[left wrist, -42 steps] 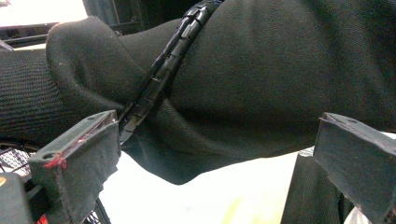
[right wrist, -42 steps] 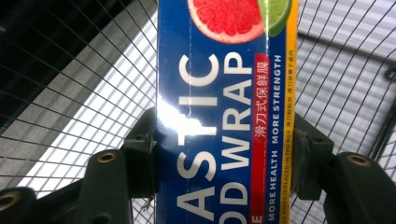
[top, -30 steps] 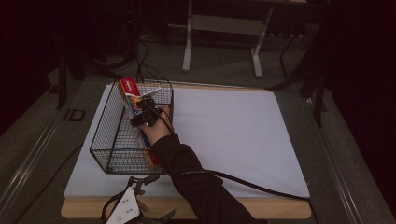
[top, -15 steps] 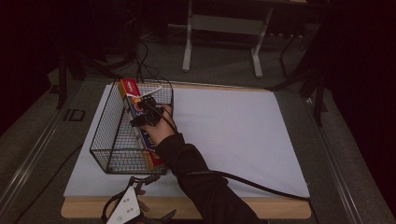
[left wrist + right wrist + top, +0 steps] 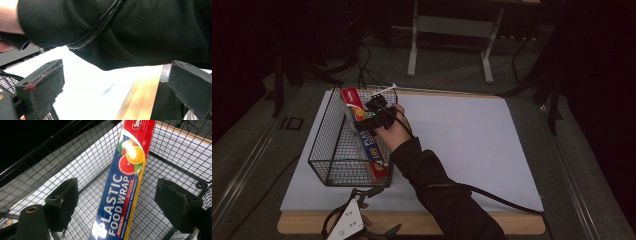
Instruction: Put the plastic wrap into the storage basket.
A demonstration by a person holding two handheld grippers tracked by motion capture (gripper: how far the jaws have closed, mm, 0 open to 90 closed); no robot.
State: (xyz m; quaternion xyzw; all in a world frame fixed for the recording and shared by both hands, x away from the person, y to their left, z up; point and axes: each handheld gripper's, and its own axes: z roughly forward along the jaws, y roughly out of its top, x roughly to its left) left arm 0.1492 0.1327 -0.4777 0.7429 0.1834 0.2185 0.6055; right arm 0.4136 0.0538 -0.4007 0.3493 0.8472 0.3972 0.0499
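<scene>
A long blue and red box of plastic food wrap (image 5: 372, 151) lies slanted in the black wire basket (image 5: 328, 159), its far end up against the back rim. My right gripper (image 5: 370, 115) hovers over the box's upper half. In the right gripper view the box (image 5: 130, 167) runs between the wide-apart jaws of this open gripper (image 5: 125, 202) without touching either pad. My left gripper (image 5: 364, 195) rests at the table's front edge, just in front of the basket. In its own view it stands open (image 5: 112, 82) with nothing between its fingers, under the person's dark sleeve (image 5: 140, 32).
The basket stands on the left part of a white mat (image 5: 462, 140) on a wooden table (image 5: 412, 223). The right forearm (image 5: 437, 185) crosses the mat with a cable (image 5: 492, 195) trailing from it. Dark floor and a metal stand (image 5: 449, 30) lie beyond.
The right gripper has drawn slightly up and to the right over the box. More of the box's near end now shows along the basket's right side. The left gripper has stayed put.
</scene>
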